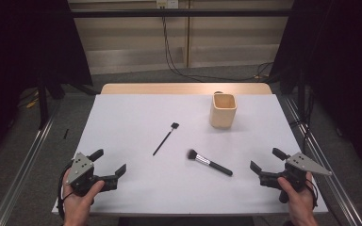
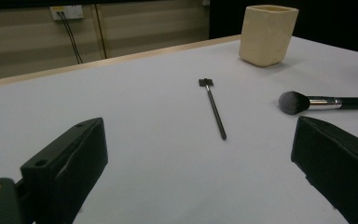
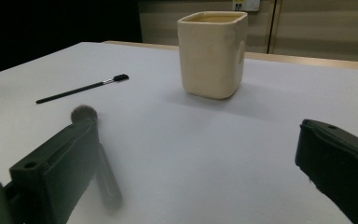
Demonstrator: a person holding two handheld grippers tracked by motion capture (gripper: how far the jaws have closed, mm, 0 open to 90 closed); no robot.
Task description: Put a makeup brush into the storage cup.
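1. High view: the left gripper (image 1: 109, 167) and right gripper (image 1: 264, 165) rest at the table's (image 1: 132, 113) near corners, jaws spread wide, holding nothing.
2. The fluffy brush (image 1: 209, 162) lies mid-table, nearer the right gripper; the thin brush (image 1: 165, 138) lies beyond the left one, both well apart from them.
3. Both look light and stiff-handled; I'd pinch mid-handle.
4. The beige cup (image 1: 223, 110) stands upright farther back.
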